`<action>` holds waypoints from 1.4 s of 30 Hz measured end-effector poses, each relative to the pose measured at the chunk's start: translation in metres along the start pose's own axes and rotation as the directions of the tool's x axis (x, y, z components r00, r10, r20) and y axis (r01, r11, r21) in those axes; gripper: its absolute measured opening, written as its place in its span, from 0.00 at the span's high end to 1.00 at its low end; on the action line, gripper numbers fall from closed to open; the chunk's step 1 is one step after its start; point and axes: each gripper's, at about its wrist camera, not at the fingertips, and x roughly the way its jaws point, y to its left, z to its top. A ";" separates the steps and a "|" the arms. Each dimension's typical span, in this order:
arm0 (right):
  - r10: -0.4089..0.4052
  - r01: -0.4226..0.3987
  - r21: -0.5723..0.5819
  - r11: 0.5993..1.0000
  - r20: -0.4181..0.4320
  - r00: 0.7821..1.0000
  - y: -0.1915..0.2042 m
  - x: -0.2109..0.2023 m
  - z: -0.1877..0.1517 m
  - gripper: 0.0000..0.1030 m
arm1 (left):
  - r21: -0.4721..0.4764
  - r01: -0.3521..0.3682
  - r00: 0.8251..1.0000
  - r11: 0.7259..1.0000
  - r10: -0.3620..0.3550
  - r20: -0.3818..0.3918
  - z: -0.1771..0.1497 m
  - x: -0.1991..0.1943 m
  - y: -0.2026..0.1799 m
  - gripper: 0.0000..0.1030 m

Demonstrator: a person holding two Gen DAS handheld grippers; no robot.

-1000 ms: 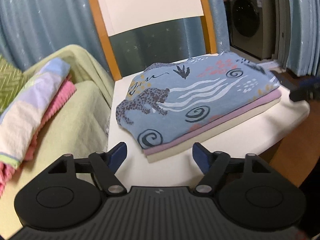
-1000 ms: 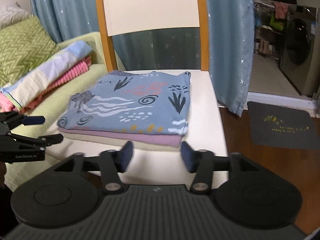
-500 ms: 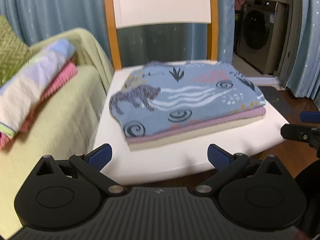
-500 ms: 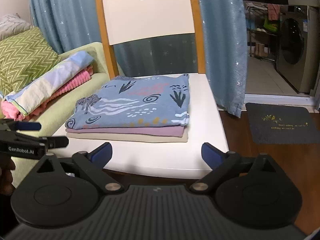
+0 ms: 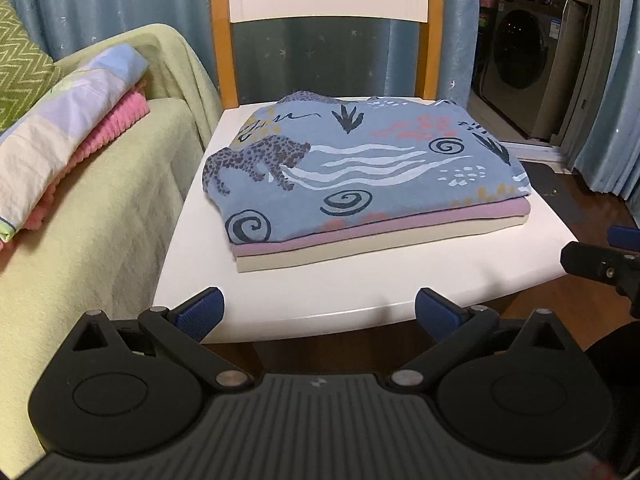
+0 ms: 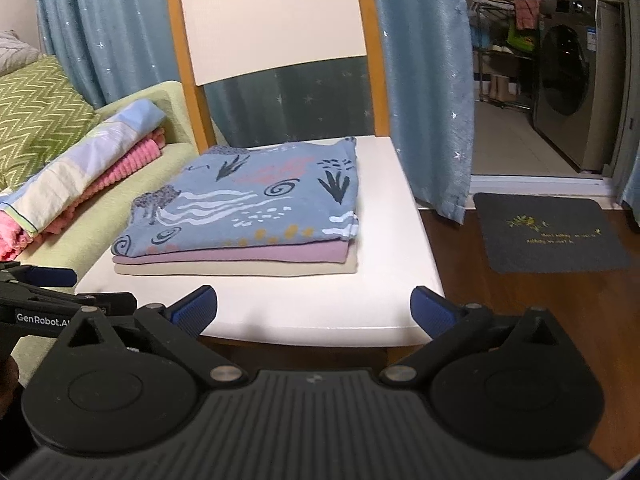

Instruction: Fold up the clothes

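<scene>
Left gripper (image 5: 318,310) jaws spread wide, holding nothing; right gripper (image 6: 314,307) same, wide open and empty, both short of the chair seat (image 5: 360,288) front edge. Stack of folded clothes (image 5: 360,184) lies straight ahead of both tongs on the seat: blue leopard-print top (image 6: 244,208) uppermost, a lilac piece under it, a cream one at the bottom, edges roughly squared, flat. Folding on this stack looks finished; likely step is hands-off or fetching another garment. Folded blankets (image 6: 76,172) lie on the sofa to the left of the tongs, well apart.
</scene>
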 end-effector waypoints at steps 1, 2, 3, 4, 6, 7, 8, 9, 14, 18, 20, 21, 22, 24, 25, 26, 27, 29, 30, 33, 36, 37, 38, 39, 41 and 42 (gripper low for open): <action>-0.005 0.005 0.001 1.000 -0.002 1.000 0.000 0.000 0.000 0.01 | -0.005 0.004 1.000 1.000 -0.004 -0.001 0.000 0.000 0.000 0.01; -0.008 0.008 0.001 1.000 -0.002 1.000 0.000 0.001 0.000 0.01 | -0.013 0.009 1.000 1.000 -0.009 -0.001 0.000 0.000 0.001 0.01; -0.010 0.010 0.002 1.000 -0.002 1.000 0.000 0.001 -0.001 0.01 | -0.021 0.014 1.000 1.000 -0.014 -0.001 0.000 0.001 0.001 0.01; -0.012 0.012 0.003 1.000 -0.002 1.000 0.000 0.001 -0.001 0.01 | -0.029 0.010 1.000 1.000 -0.010 -0.003 0.001 0.001 0.002 0.01; -0.012 0.012 0.005 1.000 -0.002 1.000 0.000 0.001 -0.002 0.01 | -0.044 -0.004 1.000 0.999 0.003 -0.010 0.002 0.003 0.002 0.01; -0.013 0.013 0.006 1.000 -0.003 1.000 0.000 0.001 -0.002 0.01 | -0.048 -0.010 1.000 0.999 0.010 -0.009 0.002 0.003 0.001 0.01; -0.014 0.014 0.006 1.000 -0.003 1.000 0.000 0.001 -0.002 0.01 | -0.051 -0.008 1.000 0.999 0.008 -0.005 0.002 0.003 0.001 0.01; -0.017 0.017 0.005 1.000 -0.004 1.000 0.000 0.001 -0.002 0.01 | -0.053 -0.004 1.000 0.999 0.004 0.000 0.001 0.003 0.001 0.01; -0.025 0.025 -0.003 1.000 -0.008 1.000 0.001 0.002 -0.003 0.01 | -0.049 0.000 1.000 0.999 0.001 0.008 0.000 0.001 -0.002 0.01; -0.027 0.027 -0.007 1.000 -0.014 1.000 0.001 0.003 -0.003 0.01 | -0.044 -0.001 1.000 0.999 0.001 0.011 -0.001 0.000 -0.005 0.01; -0.030 0.029 -0.012 0.999 -0.018 0.999 0.002 0.003 -0.003 0.01 | -0.047 -0.001 1.000 0.999 0.001 0.007 -0.002 0.001 -0.005 0.01; -0.030 0.029 -0.015 0.999 -0.020 0.999 0.002 0.003 -0.003 0.01 | -0.049 0.000 1.000 0.999 0.000 0.007 -0.002 0.001 -0.006 0.01; -0.029 0.029 -0.017 0.999 -0.022 0.999 0.002 0.004 -0.003 0.01 | -0.047 0.002 1.000 0.999 -0.001 0.006 -0.002 0.001 -0.006 0.01; -0.030 0.030 -0.017 0.999 -0.025 0.999 0.002 0.004 -0.003 0.01 | -0.042 0.001 1.000 0.999 -0.001 0.006 -0.003 0.001 -0.006 0.01; -0.030 0.030 -0.017 0.999 -0.027 0.999 0.002 0.004 -0.003 0.01 | -0.041 -0.001 1.000 0.999 0.001 0.007 -0.004 0.001 -0.007 0.01; -0.029 0.029 -0.017 0.999 -0.030 0.999 0.002 0.005 -0.002 0.01 | -0.040 -0.001 1.000 0.999 0.002 0.011 -0.004 0.001 -0.007 0.01; -0.029 0.029 -0.017 0.999 -0.032 0.999 0.002 0.005 -0.002 0.01 | -0.040 -0.001 1.000 0.999 0.001 0.016 -0.004 0.001 -0.007 0.01; -0.029 0.028 -0.019 0.999 -0.033 0.999 0.002 0.006 -0.002 0.01 | -0.040 0.000 1.000 0.999 0.001 0.020 -0.005 0.001 -0.007 0.01; -0.028 0.028 -0.020 0.999 -0.034 0.999 0.002 0.006 -0.002 0.01 | -0.042 0.001 1.000 0.999 0.000 0.023 -0.005 0.001 -0.007 0.01; -0.028 0.027 -0.022 0.999 -0.035 0.999 0.002 0.006 -0.002 0.01 | -0.052 0.001 1.000 0.999 0.001 0.031 -0.005 0.001 -0.007 0.01; -0.028 0.027 -0.023 0.999 -0.036 0.999 0.001 0.006 -0.002 0.01 | -0.063 -0.001 0.999 0.998 0.004 0.038 -0.004 0.001 -0.007 0.01; -0.028 0.027 -0.023 0.999 -0.036 0.999 0.001 0.006 -0.002 0.01 | -0.066 -0.002 0.999 0.998 0.005 0.041 -0.004 0.001 -0.007 0.01; -0.028 0.027 -0.023 0.999 -0.036 0.999 0.001 0.007 -0.002 0.01 | -0.070 -0.003 0.999 0.998 0.006 0.043 -0.004 0.001 -0.007 0.01; -0.028 0.027 -0.024 0.999 -0.036 0.999 0.001 0.007 -0.002 0.01 | -0.073 -0.003 0.999 0.997 0.007 0.046 -0.004 0.001 -0.007 0.01; -0.028 0.027 -0.024 0.999 -0.037 0.999 0.001 0.007 -0.002 0.01 | -0.085 0.005 0.999 0.996 -0.001 0.044 -0.004 0.002 -0.005 0.01; -0.028 0.027 -0.025 0.999 -0.037 0.999 0.001 0.007 -0.002 0.01 | -0.087 0.010 0.999 0.996 -0.006 0.043 -0.004 0.002 -0.005 0.01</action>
